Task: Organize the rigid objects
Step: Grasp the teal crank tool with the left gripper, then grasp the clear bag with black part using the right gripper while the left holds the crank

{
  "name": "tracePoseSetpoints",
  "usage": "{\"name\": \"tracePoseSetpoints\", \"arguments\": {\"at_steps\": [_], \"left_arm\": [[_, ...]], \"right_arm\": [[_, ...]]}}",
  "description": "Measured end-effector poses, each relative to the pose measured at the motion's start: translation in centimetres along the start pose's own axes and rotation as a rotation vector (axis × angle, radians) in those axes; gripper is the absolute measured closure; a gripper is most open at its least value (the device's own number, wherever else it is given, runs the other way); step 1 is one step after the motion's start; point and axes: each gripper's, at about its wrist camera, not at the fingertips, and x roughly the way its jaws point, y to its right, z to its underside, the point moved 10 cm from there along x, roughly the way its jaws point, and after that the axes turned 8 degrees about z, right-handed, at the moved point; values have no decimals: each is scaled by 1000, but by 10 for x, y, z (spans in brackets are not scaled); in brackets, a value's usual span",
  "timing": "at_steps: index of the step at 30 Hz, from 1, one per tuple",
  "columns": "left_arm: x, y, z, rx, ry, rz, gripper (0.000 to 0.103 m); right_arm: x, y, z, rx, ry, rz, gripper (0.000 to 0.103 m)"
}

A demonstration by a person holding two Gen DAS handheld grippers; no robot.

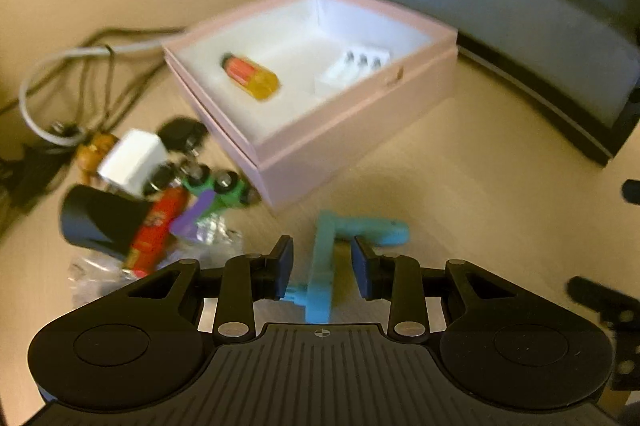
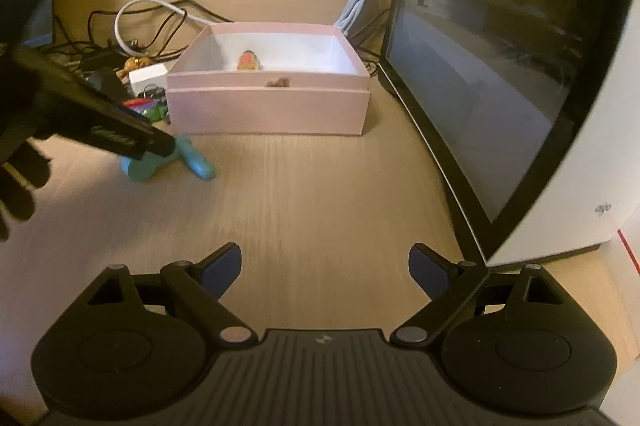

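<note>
A light blue plastic part (image 1: 322, 266) lies on the wooden desk, also seen in the right wrist view (image 2: 168, 157). My left gripper (image 1: 322, 258) is open, its fingers either side of the part's long bar without touching it. A pink box (image 1: 360, 105) with a white inside holds an orange-red bottle (image 1: 250, 75) and a white block with metal caps (image 1: 356, 63); the box also shows in the right wrist view (image 2: 268, 105). My right gripper (image 2: 325, 270) is open and empty above bare desk, well in front of the box.
A pile of small objects lies left of the box: white cube (image 1: 134, 161), green piece (image 1: 216, 185), red tube (image 1: 156, 230), dark cup (image 1: 100, 218), purple piece (image 1: 192, 220). Cables (image 1: 68, 81) lie behind. A computer case with a glass panel (image 2: 500, 85) stands at the right.
</note>
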Motion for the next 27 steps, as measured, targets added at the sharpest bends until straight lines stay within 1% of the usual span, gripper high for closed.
{"name": "tracePoseSetpoints", "arguments": {"at_steps": [1,3,5,6,7,8,10,12,16,21,24,27], "left_arm": [[4,0,2,-4,-7,8,67],[5,-1,2,-13,17,22,68],[4,-2,5,-47,30,56,75],[1,-4,8,-66,34,71,83],[-2,-6,12,-83,35,76,87],[-5,-10,16,-111,38,78,88],[-15,-21,27,-188,48,59,88],[-29,-31,44,-240,59,22,88],[-75,-55,84,-381,105,-32,89],[-131,-87,127,-581,183,-122,89],[-157,-101,146,-661,215,-183,89],[-184,-107,163,-721,256,-222,89]], "right_arm": [[-1,3,2,0,-2,5,12],[0,10,6,10,-7,15,11],[0,16,7,23,-11,15,12],[0,17,8,27,-11,10,11],[1,17,7,27,-10,4,11],[1,16,6,23,-4,-5,11],[2,9,0,7,12,-32,12],[5,-3,-12,-18,34,-77,11],[12,-41,-43,-94,95,-173,11],[12,-111,-86,-196,173,-332,11],[13,-158,-100,-278,213,-409,11],[19,-200,-107,-345,237,-448,12]]}}
